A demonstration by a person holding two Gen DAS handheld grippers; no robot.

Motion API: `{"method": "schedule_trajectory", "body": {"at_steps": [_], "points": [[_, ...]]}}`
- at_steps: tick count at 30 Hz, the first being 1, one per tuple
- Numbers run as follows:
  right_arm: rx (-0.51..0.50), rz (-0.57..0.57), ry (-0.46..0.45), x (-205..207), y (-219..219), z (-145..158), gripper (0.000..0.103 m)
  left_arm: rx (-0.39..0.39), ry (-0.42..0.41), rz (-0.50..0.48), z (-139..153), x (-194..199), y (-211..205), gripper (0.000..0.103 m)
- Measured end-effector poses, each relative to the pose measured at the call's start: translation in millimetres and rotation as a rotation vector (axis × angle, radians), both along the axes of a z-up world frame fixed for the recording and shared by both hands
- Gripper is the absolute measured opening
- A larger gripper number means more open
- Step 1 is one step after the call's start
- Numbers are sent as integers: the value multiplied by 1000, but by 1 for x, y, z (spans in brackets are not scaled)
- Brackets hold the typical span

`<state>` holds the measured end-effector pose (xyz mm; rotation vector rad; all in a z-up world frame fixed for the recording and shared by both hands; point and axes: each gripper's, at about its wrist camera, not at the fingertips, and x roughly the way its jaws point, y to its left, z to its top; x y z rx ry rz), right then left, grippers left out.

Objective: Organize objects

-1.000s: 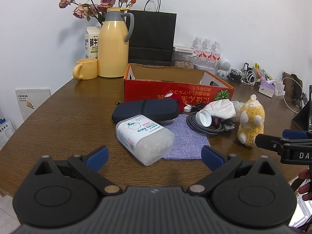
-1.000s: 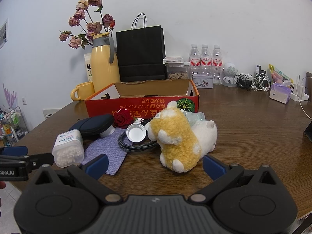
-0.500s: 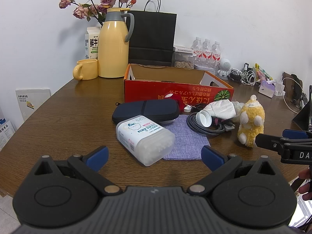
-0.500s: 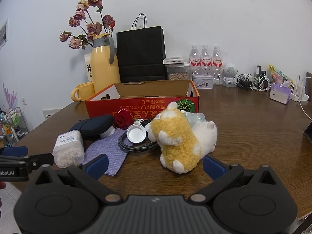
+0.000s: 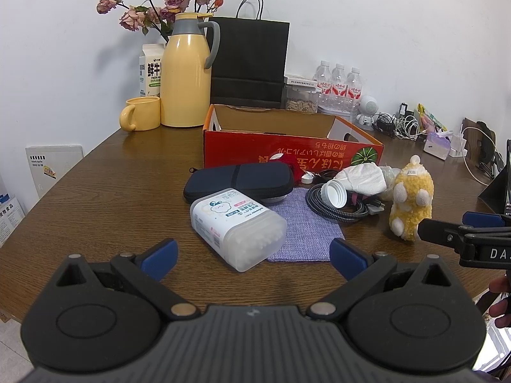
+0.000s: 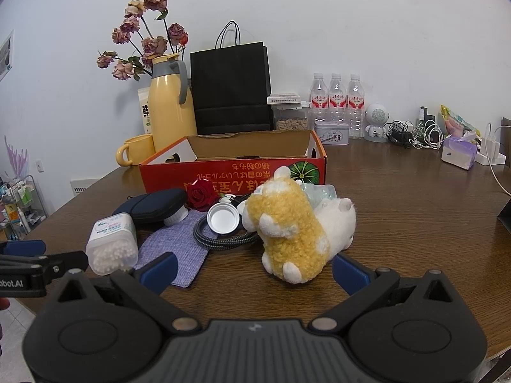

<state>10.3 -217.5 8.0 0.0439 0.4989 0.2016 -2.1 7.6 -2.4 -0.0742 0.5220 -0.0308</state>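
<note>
An open red cardboard box [image 5: 287, 156] [image 6: 236, 172] stands mid-table. In front of it lie a clear box of cotton swabs [image 5: 238, 228] [image 6: 111, 244], a dark zip case [image 5: 238, 182] [image 6: 156, 204], a purple cloth [image 5: 305, 229] [image 6: 179, 252], a coiled black cable [image 5: 338, 207] with a white cap [image 6: 223, 218], a red rose [image 6: 201, 191] and a yellow and white plush toy [image 5: 410, 198] [image 6: 293, 229]. My left gripper [image 5: 252, 257] is open and empty, just short of the swab box. My right gripper [image 6: 254, 268] is open and empty, just short of the plush toy.
At the back stand a yellow thermos [image 5: 186, 73], a yellow mug [image 5: 140, 118], a milk carton [image 5: 151, 70], a black paper bag [image 5: 250, 60], dried flowers [image 6: 143, 38], water bottles [image 6: 333, 95], and a tangle of chargers [image 6: 412, 134]. The table's front edge is near both grippers.
</note>
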Motion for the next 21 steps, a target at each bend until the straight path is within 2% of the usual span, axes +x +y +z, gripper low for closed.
{"method": "schedule_trajectory", "body": {"at_steps": [21], "points": [[-2,-2,2,2,0,-2,103,3,6,-4,-5,-1,0,103]]}}
